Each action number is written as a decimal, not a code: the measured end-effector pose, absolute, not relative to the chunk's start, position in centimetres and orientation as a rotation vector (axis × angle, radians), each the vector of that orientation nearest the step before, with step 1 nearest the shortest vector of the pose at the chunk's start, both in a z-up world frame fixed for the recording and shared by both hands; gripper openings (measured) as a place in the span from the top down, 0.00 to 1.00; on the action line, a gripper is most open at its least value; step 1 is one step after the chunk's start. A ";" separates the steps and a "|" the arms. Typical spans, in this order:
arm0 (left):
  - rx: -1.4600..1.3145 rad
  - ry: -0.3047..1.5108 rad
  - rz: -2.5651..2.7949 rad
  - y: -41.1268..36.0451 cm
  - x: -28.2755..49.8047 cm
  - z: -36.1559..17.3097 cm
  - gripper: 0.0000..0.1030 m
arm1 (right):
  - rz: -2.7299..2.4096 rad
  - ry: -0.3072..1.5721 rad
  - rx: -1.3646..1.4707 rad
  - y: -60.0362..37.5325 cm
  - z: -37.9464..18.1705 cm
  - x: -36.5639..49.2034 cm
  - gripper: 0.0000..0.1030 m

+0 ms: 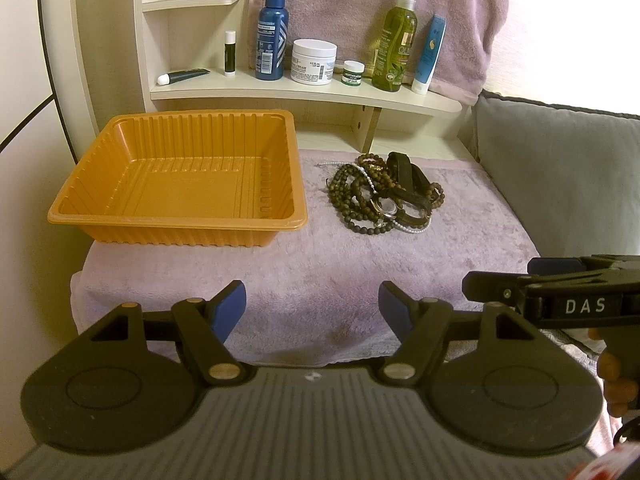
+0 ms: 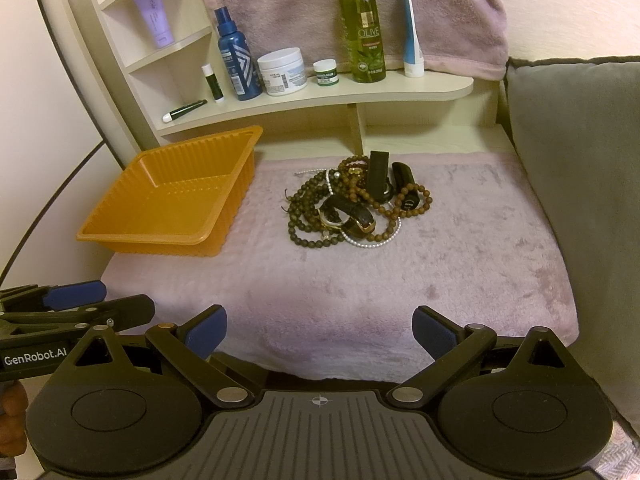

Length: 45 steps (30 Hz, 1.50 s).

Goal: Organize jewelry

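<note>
Left wrist view: jewelry pile (image 1: 382, 196) beside orange tray (image 1: 180, 184); left gripper (image 1: 312, 308) and right gripper (image 2: 320, 330) spread wide, holding nothing.

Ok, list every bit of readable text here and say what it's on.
"DAS": side of the right gripper.
"GenRobot.AI": side of the left gripper.
"OLIVE": green spray bottle.
White jar, small green jar, blue bottle, purple tube: print too small or blurred to read.
Orange tray: no text.
</note>
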<state>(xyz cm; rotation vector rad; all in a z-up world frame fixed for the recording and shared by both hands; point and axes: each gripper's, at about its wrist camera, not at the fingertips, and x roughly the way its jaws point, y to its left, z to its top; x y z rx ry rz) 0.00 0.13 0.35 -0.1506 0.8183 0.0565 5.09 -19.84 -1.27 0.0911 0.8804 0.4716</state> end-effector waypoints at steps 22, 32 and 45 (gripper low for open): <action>-0.151 0.817 0.056 0.1 0.0 0.3 0.31 | 0.472 0.879 0.091 -19.8 -1.3 5.2 0.04; -0.154 0.818 0.059 0.2 0.0 0.3 0.31 | 0.471 0.878 0.091 -19.9 -1.3 5.3 0.04; -0.241 0.824 0.155 4.1 0.9 -1.0 0.31 | 0.506 0.802 0.124 -20.4 -2.3 6.5 0.04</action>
